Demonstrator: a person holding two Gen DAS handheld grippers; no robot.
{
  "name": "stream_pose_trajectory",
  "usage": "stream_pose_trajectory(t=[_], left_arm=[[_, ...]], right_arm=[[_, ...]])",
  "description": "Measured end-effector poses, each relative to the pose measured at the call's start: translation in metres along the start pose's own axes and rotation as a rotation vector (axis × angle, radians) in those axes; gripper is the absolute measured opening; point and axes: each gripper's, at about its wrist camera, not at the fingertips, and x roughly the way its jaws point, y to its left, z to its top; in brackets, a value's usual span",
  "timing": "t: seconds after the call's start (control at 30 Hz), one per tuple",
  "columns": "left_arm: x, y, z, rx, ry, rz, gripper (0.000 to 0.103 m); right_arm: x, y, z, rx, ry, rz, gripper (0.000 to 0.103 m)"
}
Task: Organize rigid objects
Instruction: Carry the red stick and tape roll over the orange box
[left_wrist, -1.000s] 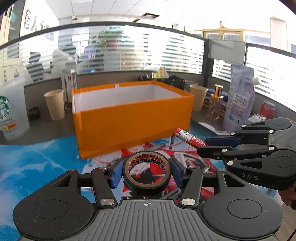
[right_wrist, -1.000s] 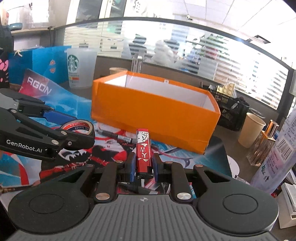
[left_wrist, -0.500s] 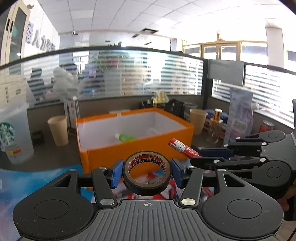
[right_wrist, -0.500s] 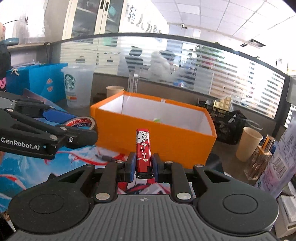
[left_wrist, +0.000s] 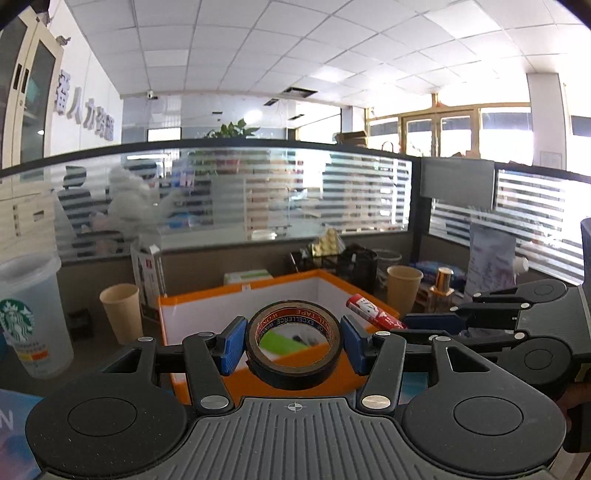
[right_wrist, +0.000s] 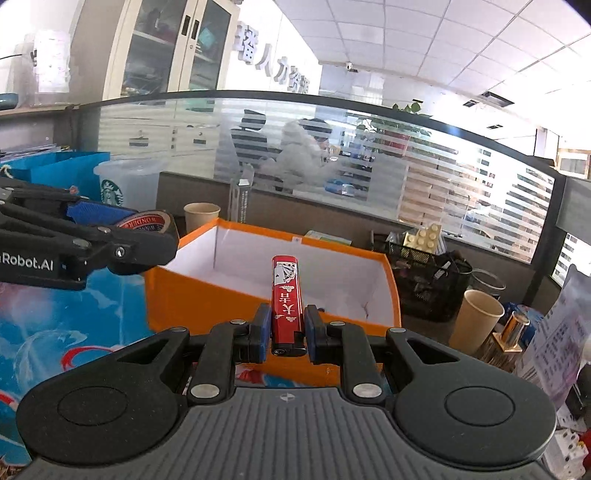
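Left gripper (left_wrist: 293, 341) clamps a roll of black tape (left_wrist: 293, 347) between its blue pads; inner ring reads "WONDER", "OF EXCELLENCE" and "VINYL TAPE". From the right wrist view the same roll (right_wrist: 147, 222) shows a red ring with "ONDER", and the left gripper's arm carries "Robot.AI".

Right gripper (right_wrist: 284, 330) is closed on a red lighter (right_wrist: 286, 299) printed with playing cards and white Chinese characters; lighter stands lengthwise between the pads, metal head at the near end. In the left view the lighter (left_wrist: 375, 314) angles over the box's right rim.

Orange box (left_wrist: 258, 373), white inside, sits just ahead of both grippers; a green item (left_wrist: 284, 341) lies on its floor, seen through the tape ring. Starbucks cup (left_wrist: 31, 325) at left, paper cup (left_wrist: 120, 312) beside the box.

Against one second ago: both grippers are higher and closer to the box, the interior now visible over the rim, the printed mat (right_wrist: 55, 332) largely out of the left view. Grips unchanged.
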Motion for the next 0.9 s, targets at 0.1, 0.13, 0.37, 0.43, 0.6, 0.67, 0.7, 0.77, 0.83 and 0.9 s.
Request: stream_pose_trajectory(t=[0.1,0.13,0.37,0.43,0.6,0.67,0.7,0.77,0.83,0.9], left_arm=[[0.004,0.003,0.006,0.001,-0.01,0.005,0.053],[0.005,0.004,0.007,0.0,-0.013,0.005,0.053],[0.019,0.014,0.018,-0.012,-0.024,0.018,0.053],[0.023,0.016,0.02,-0.014,-0.023,0.021,0.053],[0.039,0.023,0.023,-0.022,-0.011,0.027,0.053],[0.044,0.025,0.023,-0.027,-0.005,0.028,0.053],[0.046,0.026,0.023,-0.029,-0.003,0.027,0.053],[0.051,0.029,0.023,-0.033,0.001,0.028,0.053],[0.057,0.031,0.024,-0.035,0.006,0.027,0.053],[0.062,0.033,0.024,-0.035,0.011,0.029,0.053]], right_arm=[[0.003,-0.005,0.005,0.003,-0.006,-0.005,0.017],[0.005,-0.006,0.007,0.004,-0.007,-0.007,0.017],[0.019,-0.016,0.019,0.013,-0.008,-0.017,0.017],[0.026,-0.019,0.022,0.018,-0.005,-0.019,0.017],[0.041,-0.024,0.026,0.026,0.009,-0.011,0.017],[0.047,-0.025,0.026,0.026,0.015,-0.01,0.017],[0.05,-0.026,0.026,0.026,0.018,-0.01,0.017],[0.056,-0.028,0.027,0.029,0.023,-0.008,0.017],[0.062,-0.03,0.028,0.032,0.027,-0.008,0.017],[0.068,-0.032,0.029,0.032,0.034,-0.004,0.017]])
